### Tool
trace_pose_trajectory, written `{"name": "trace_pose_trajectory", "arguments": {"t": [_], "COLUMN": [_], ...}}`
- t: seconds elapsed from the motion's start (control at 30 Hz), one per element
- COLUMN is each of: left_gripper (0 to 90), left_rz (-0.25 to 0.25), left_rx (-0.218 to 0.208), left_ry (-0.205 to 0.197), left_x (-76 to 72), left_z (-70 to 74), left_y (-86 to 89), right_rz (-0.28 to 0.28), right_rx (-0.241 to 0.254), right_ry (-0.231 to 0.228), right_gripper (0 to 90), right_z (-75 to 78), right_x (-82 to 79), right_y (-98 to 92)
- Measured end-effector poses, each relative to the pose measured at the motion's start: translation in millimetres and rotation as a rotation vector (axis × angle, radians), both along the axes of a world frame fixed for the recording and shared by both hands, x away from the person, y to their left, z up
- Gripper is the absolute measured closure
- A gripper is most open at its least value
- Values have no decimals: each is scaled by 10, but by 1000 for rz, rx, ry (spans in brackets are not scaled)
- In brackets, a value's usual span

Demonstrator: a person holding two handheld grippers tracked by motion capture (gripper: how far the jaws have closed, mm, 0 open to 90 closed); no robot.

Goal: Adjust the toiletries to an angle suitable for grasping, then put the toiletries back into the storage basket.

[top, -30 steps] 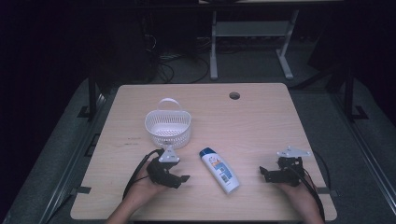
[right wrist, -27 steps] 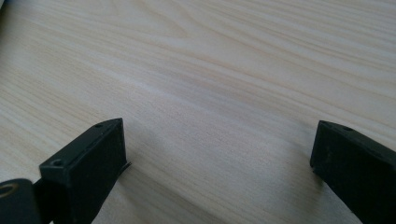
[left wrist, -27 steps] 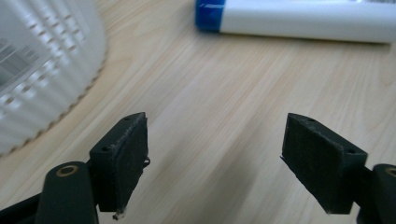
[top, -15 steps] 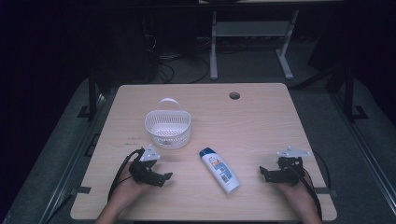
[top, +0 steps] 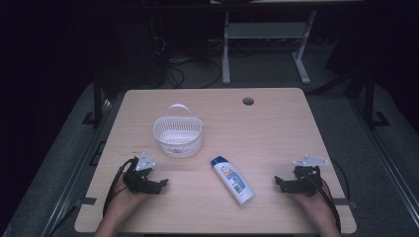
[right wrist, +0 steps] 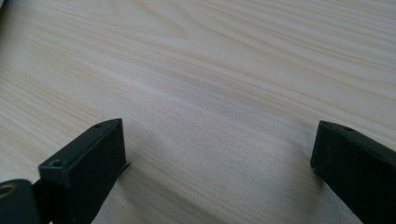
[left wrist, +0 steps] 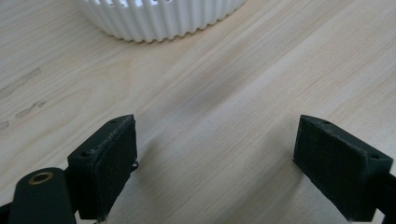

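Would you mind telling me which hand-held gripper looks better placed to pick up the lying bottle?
Probably the right hand-held gripper: its open jaws point toward the bottle, whose base end lies on its side. The left hand-held gripper, also open, sits farther off below the basket.

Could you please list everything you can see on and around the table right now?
basket: 1, white, left of table centre, upright, handle up
bottle: 1, white with blue cap, lying flat, near front, between the grippers
table: 1, light wood, round hole near far right
cables: several, dark, floor behind the table
desk frame: 1, grey, floor beyond the table
left gripper: 1, black, front left, open, nothing between its fingers
right gripper: 1, black, front right, open, holding nothing
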State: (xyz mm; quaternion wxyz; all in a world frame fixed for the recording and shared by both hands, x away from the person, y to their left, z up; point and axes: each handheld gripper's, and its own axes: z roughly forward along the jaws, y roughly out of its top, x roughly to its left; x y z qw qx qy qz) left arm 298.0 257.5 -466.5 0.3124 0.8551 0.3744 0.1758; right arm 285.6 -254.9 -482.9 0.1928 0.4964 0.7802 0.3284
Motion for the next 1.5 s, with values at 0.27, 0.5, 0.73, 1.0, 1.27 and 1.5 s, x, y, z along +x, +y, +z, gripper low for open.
{"name": "trace_pose_trajectory", "arguments": {"t": [0.27, 0.5, 0.73, 1.0, 1.27, 1.5], "left_gripper": [129, 130, 131, 130, 130, 130], "left_rz": [3, 0, 22, 21, 21, 21], "left_rx": [-99, -94, -96, -97, -97, -98], "left_ry": [-24, -22, -21, -21, -23, -23], "left_x": [-4, -4, -23, -19, -12, -11], "left_z": [-92, -90, -89, -88, -90, -90], "left_y": [92, 95, 84, 84, 80, 78], "right_rz": [3, 18, 106, 156, 202, 241], "right_rx": [-4, 17, 53, 71, 69, 65], "right_ry": [9, 42, 55, 80, 88, 92], "right_gripper": [27, 28, 27, 27, 28, 28], "right_z": [10, 117, 278, 343, 410, 452], "right_x": [10, 15, 36, 99, 201, 266], "right_y": [-2, 32, 169, 300, 526, 716]}}
